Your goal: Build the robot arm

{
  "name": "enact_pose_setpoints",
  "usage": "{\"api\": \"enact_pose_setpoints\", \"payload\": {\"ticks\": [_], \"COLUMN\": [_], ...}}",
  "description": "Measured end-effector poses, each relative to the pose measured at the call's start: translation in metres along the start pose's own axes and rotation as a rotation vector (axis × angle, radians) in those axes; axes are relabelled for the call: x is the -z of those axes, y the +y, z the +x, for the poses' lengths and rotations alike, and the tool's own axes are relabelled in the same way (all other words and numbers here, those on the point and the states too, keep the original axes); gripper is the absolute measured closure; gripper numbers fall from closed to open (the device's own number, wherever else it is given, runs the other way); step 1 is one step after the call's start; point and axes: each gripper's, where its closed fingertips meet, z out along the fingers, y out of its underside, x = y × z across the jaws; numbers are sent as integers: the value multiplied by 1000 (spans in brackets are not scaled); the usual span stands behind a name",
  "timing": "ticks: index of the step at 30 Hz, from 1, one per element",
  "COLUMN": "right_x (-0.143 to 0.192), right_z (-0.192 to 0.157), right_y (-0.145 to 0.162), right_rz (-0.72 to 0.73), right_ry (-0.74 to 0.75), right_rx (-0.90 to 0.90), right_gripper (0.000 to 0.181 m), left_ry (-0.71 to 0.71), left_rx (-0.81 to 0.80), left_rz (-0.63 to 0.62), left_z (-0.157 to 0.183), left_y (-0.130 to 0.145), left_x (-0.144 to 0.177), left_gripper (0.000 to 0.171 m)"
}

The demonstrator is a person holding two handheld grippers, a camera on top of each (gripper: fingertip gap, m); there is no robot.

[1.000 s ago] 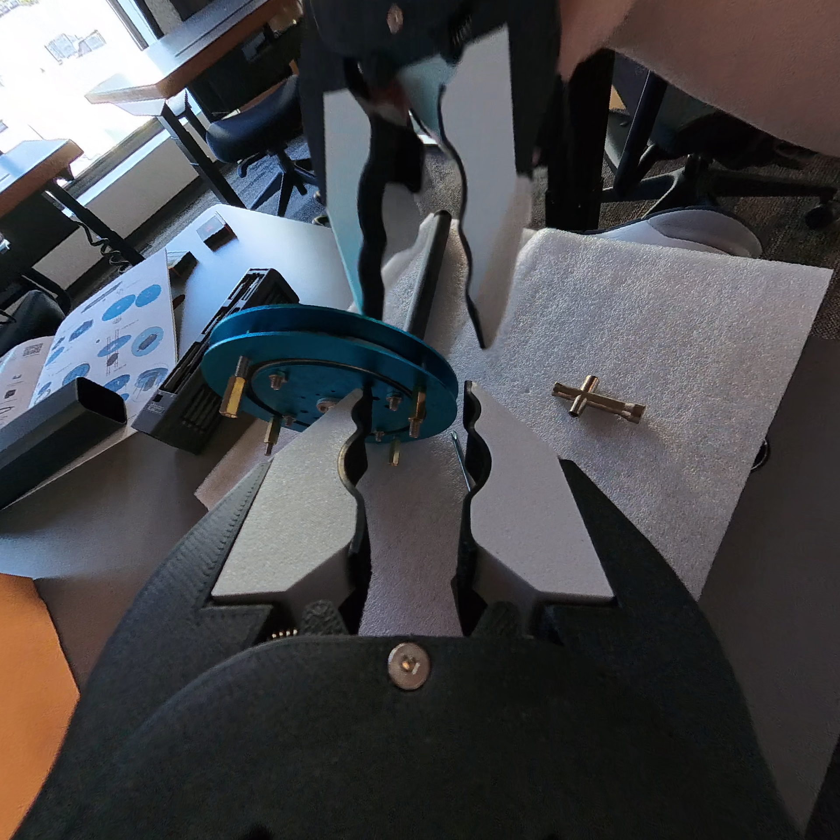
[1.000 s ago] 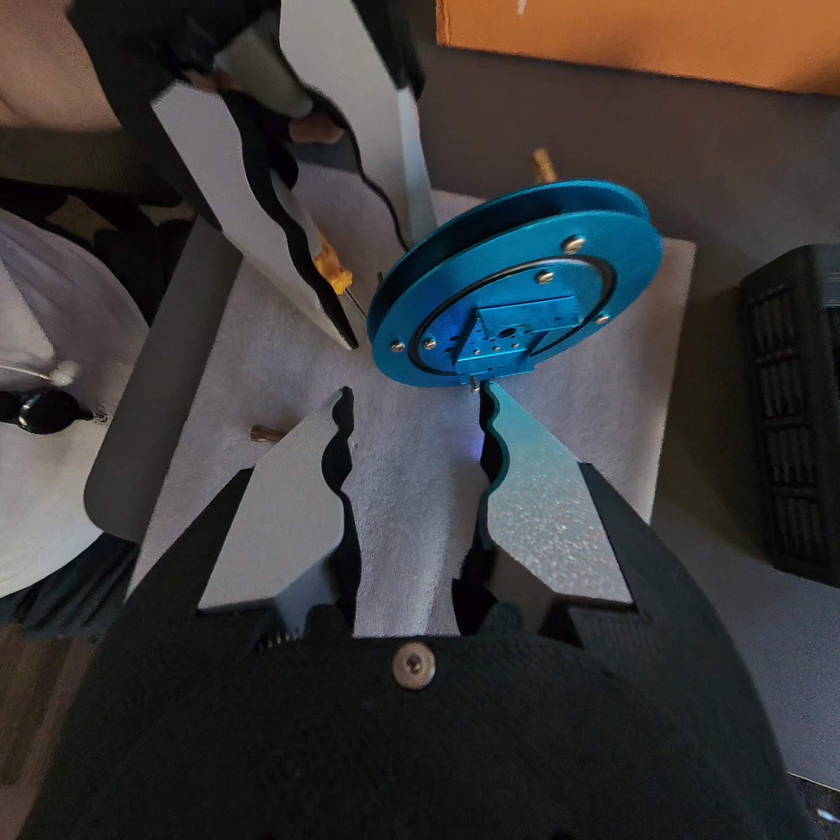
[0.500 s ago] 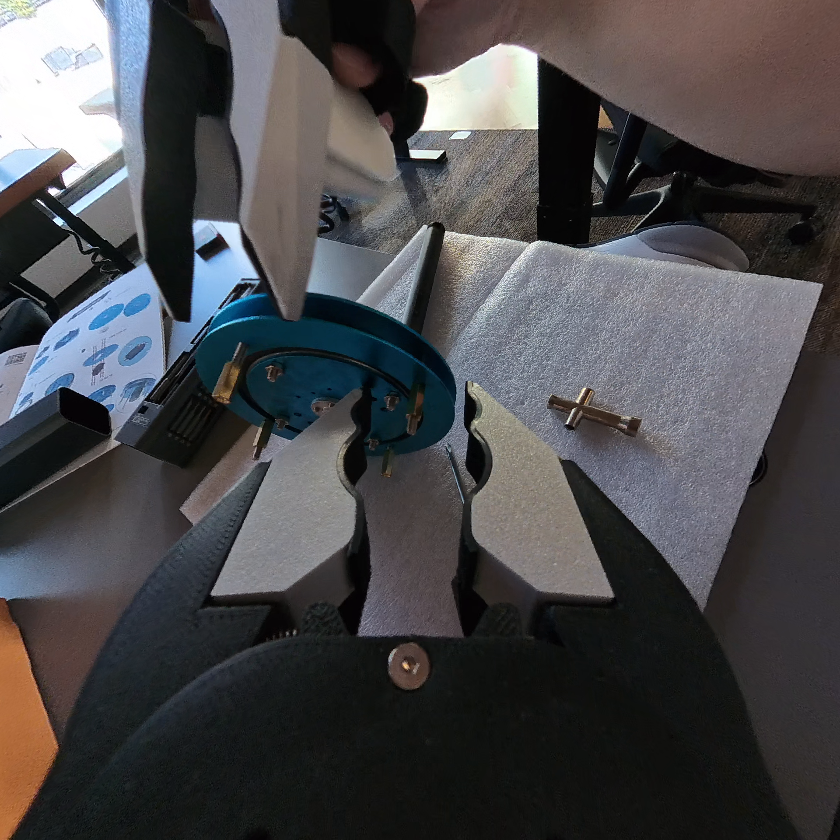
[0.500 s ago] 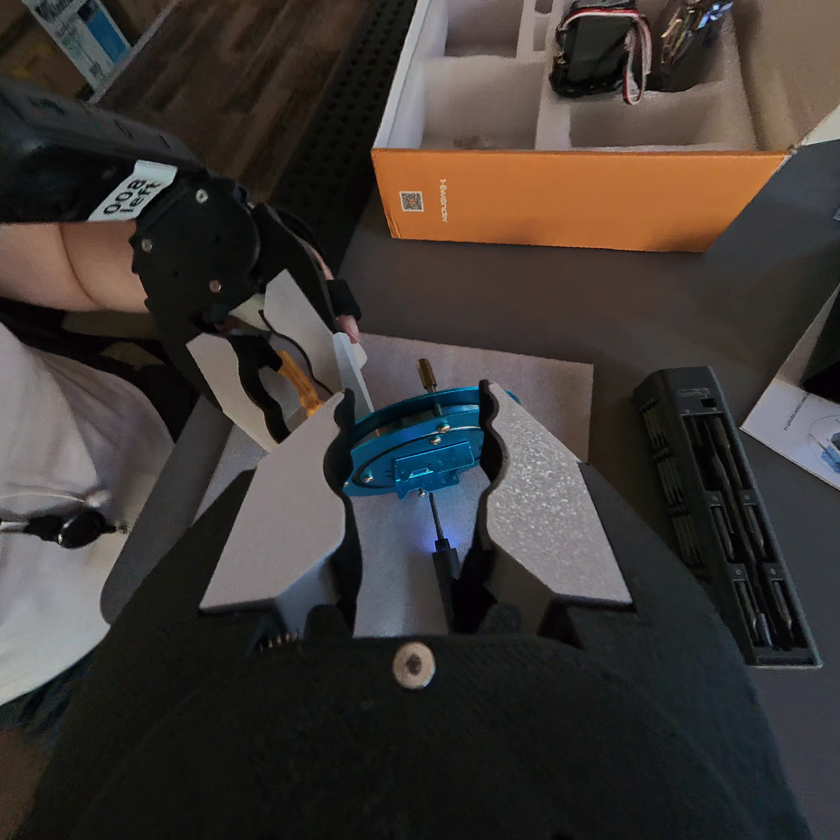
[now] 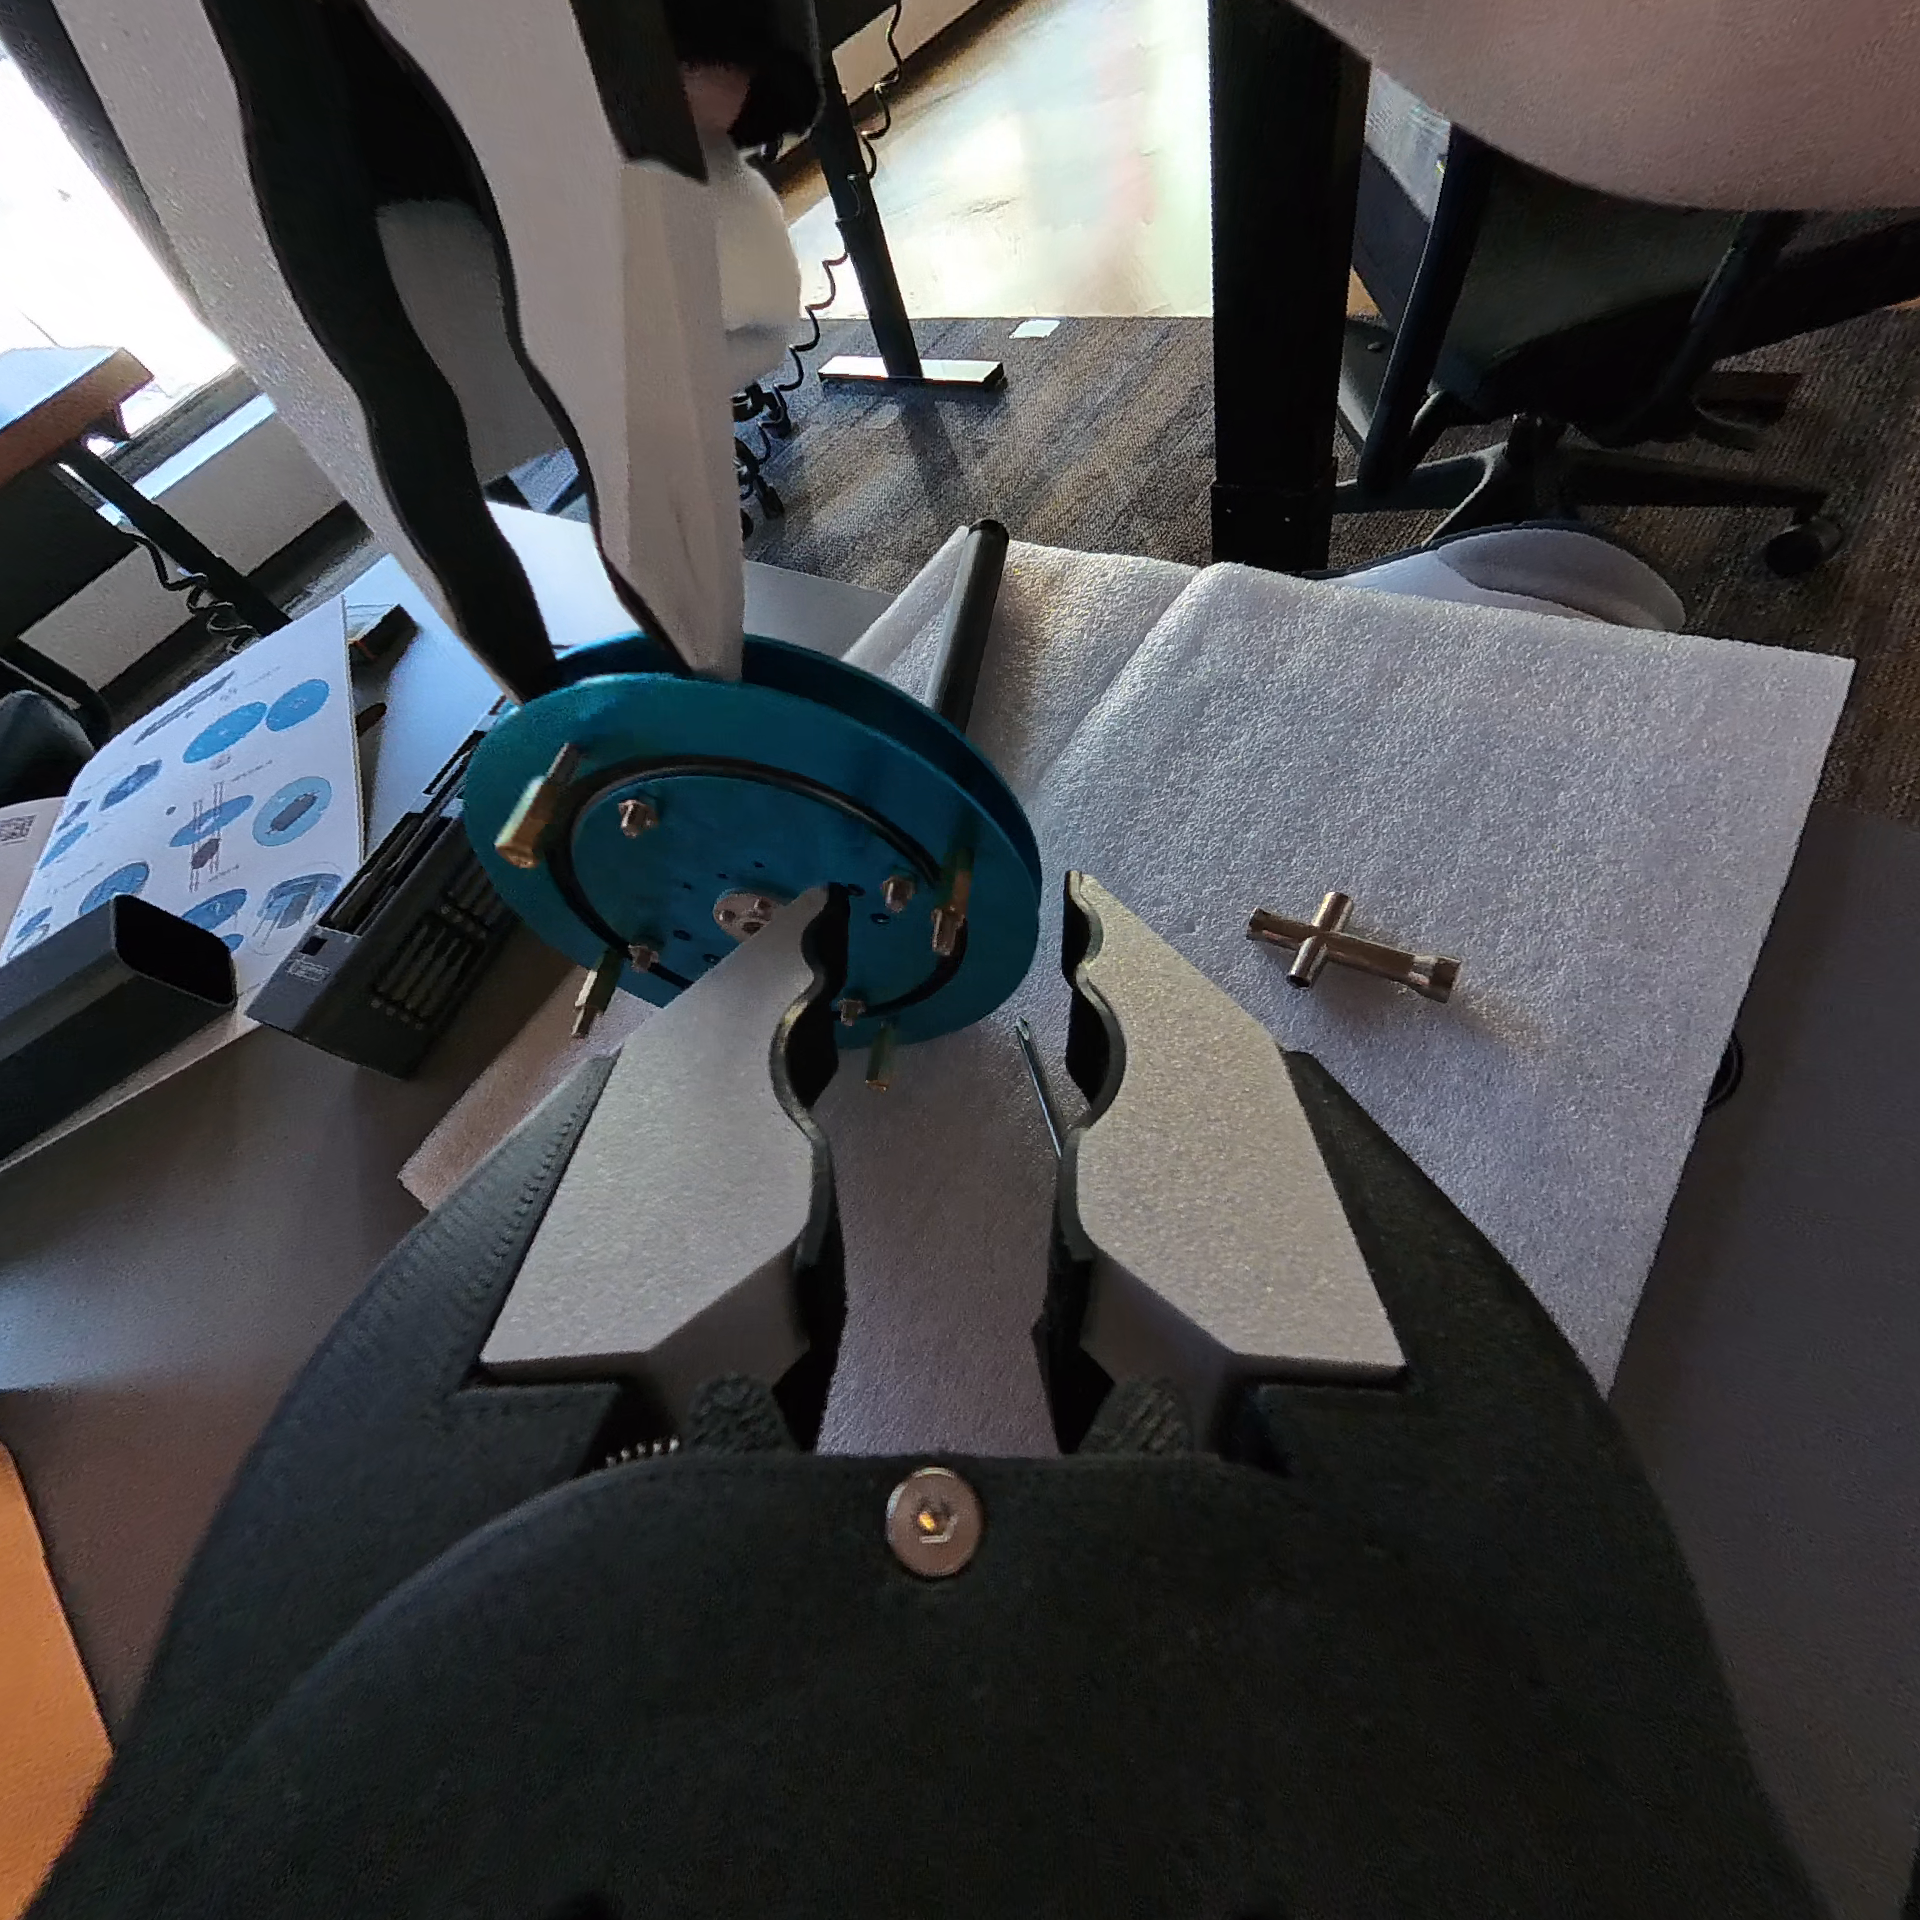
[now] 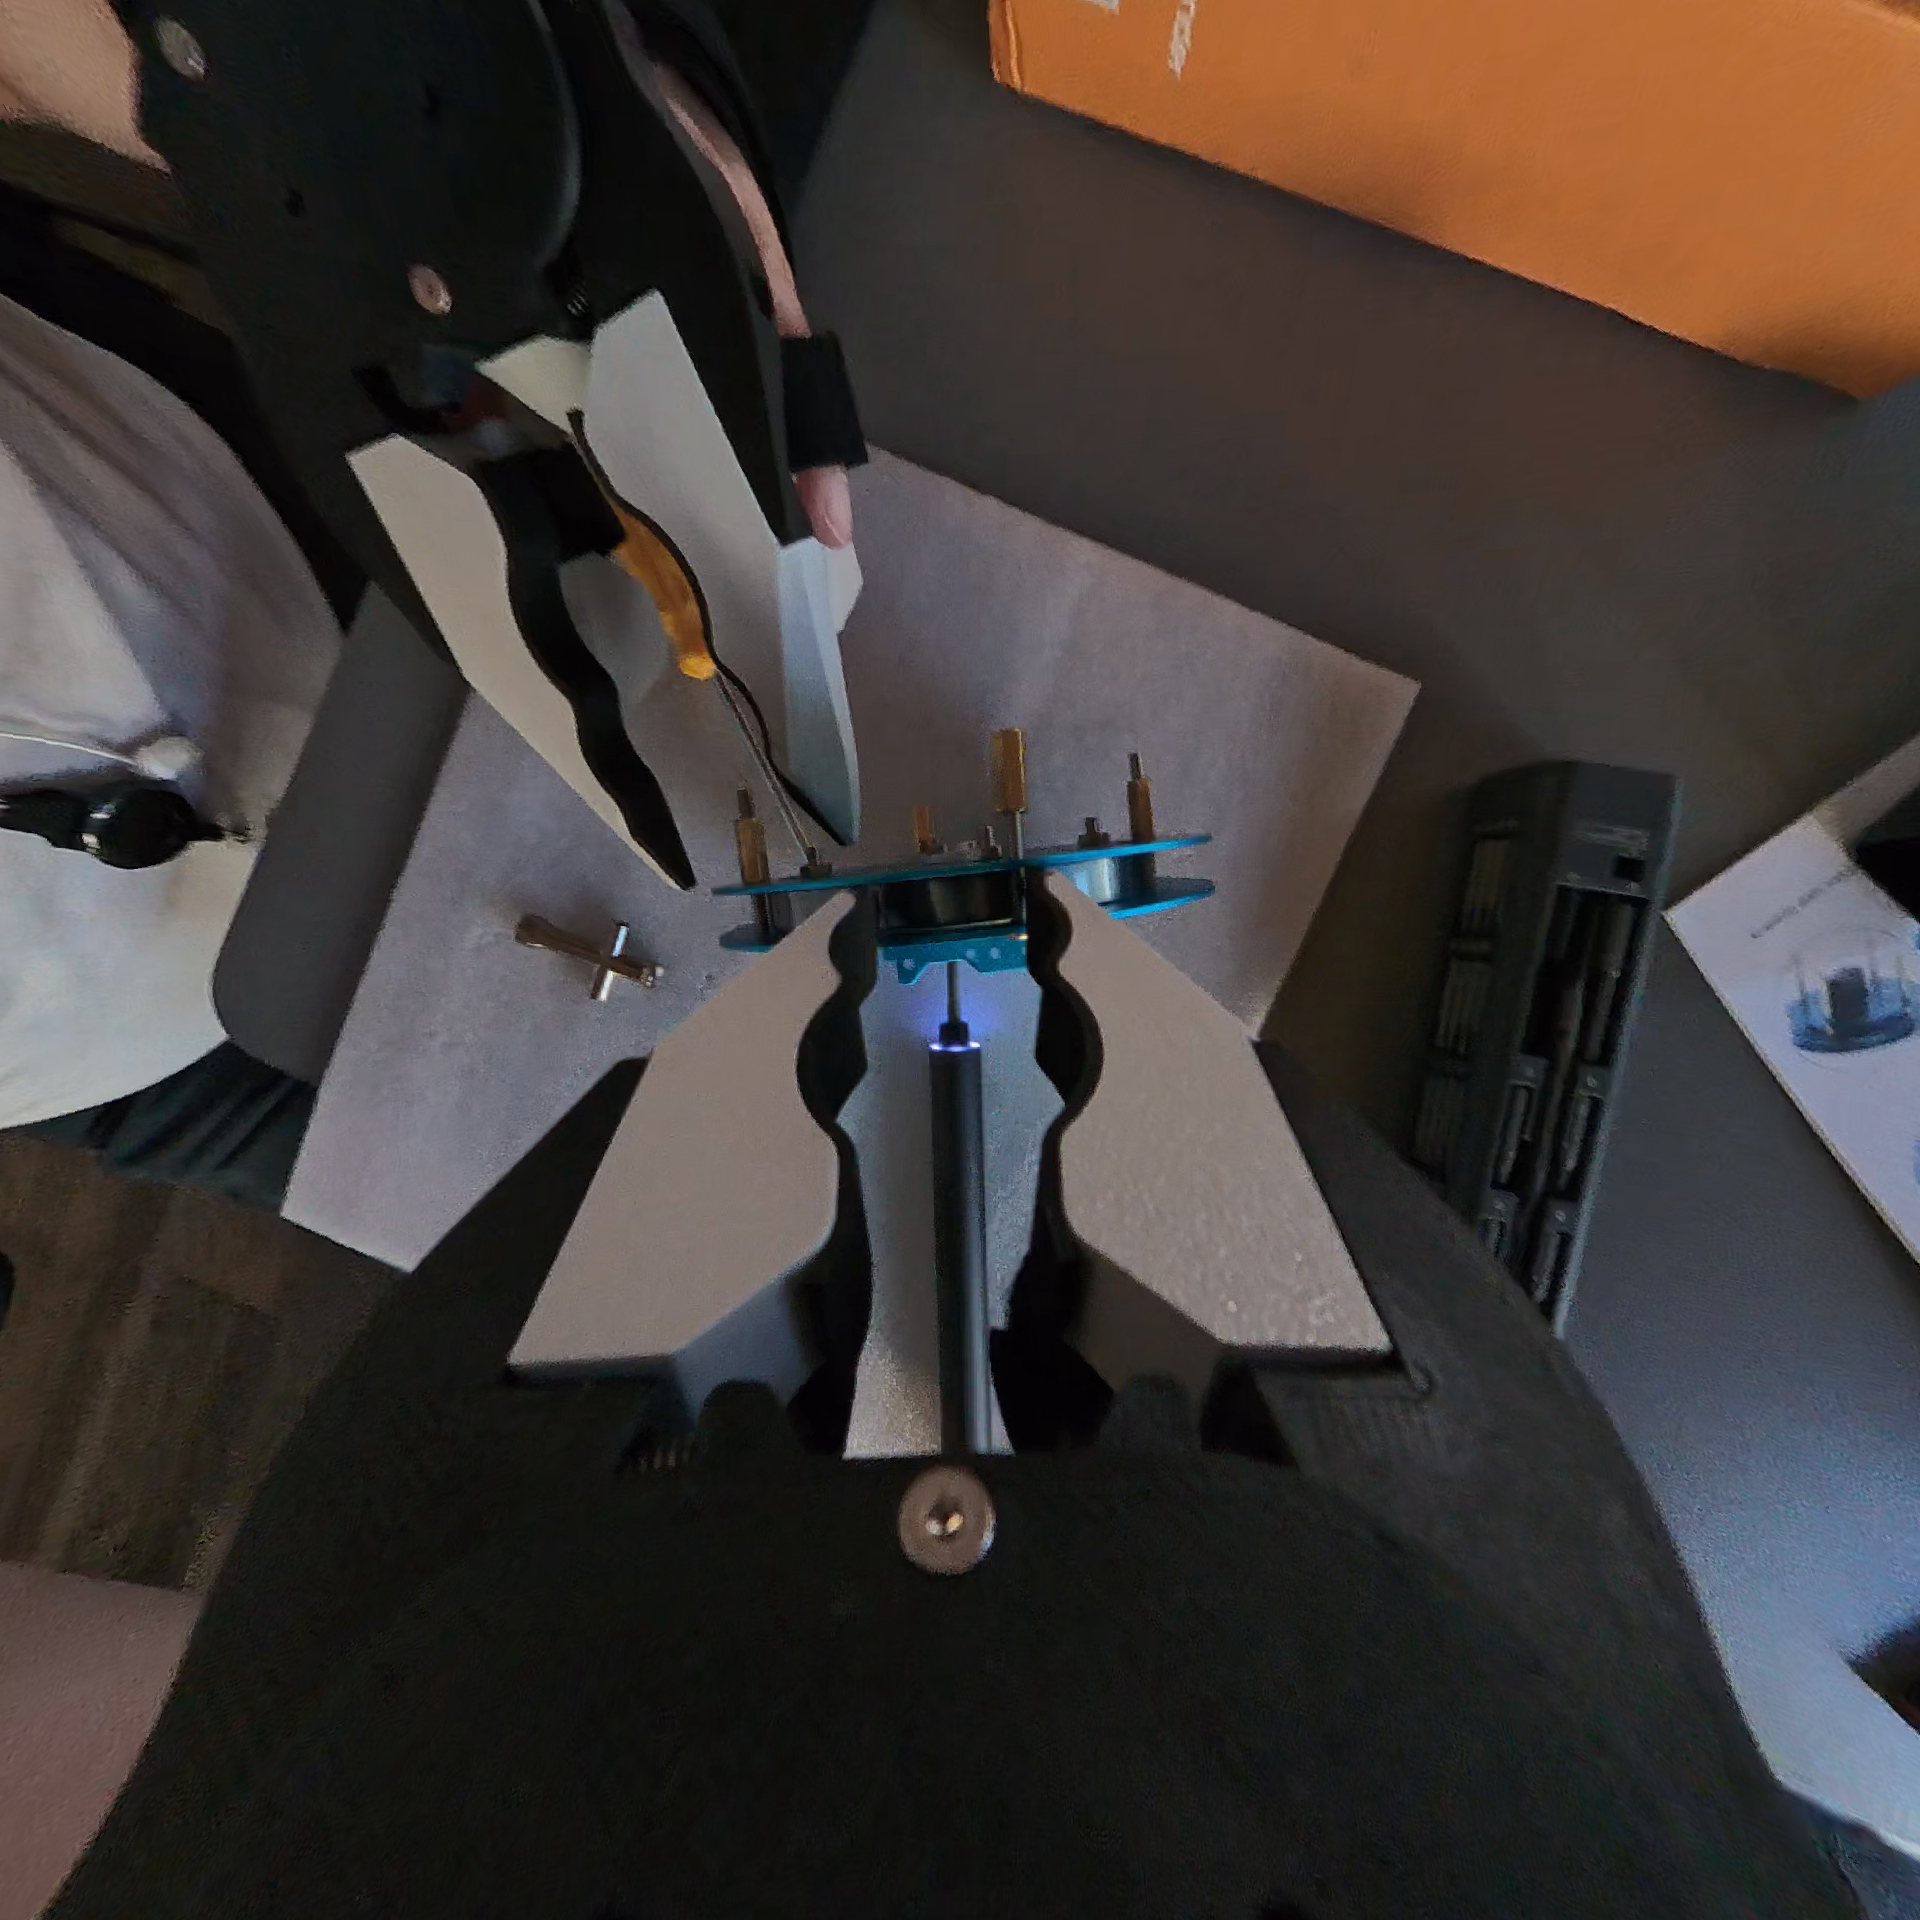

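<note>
A blue two-plate disc assembly [image 5: 748, 810] with brass standoffs stands tilted on a white foam sheet [image 5: 1455, 779]. The right wrist view shows it edge-on [image 6: 1132, 847]. A dark electric screwdriver [image 6: 961, 1195] with a blue light lies behind it, bit in the disc's blue bracket. It also shows in the left wrist view [image 5: 971, 613]. My right gripper [image 6: 951, 891] comes down on the top rim [image 5: 615, 673], jaws closed around the hub and bracket. My left gripper [image 5: 948, 888] is shut on a yellow-handled screwdriver [image 6: 665, 592]. Its thin shaft [image 5: 1039, 1086] ends beside the disc's lower rim.
A metal cross wrench [image 5: 1351, 951] lies on the foam to the right. A black bit case [image 5: 395, 956], a dark box [image 5: 94, 997] and a printed leaflet [image 5: 197, 790] lie left of the disc. An orange box [image 6: 1455, 135] stands on the grey table. Chairs and desk legs stand beyond.
My right gripper has swung over the disc, come down on its top rim and narrowed its jaws around the hub. My left gripper and the yellow screwdriver have barely moved.
</note>
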Motion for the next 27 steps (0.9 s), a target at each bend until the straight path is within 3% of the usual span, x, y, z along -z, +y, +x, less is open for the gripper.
{"api": "enact_pose_setpoints", "payload": {"ticks": [7,14,21,24,27], "right_x": [-2,-3,-4,-4,-4], "right_z": [-2,-5,-7,-8,-7], "right_y": [-4,-6,-7,-9,-9], "right_rz": [-14,-17,-2,5,8], "right_ry": [95,150,169,168,169], "right_rx": [5,15,19,23,21], "right_gripper": [153,153,153,153,153], "left_ry": [-78,-120,2,40,55], "left_rx": [134,228,173,183,194], "left_rz": [103,157,140,156,164], "left_z": [-29,-71,-65,-63,-63], "left_y": [-6,-12,-11,-13,-13], "left_x": [28,40,24,22,22], "left_gripper": [137,157,151,166,166]}}
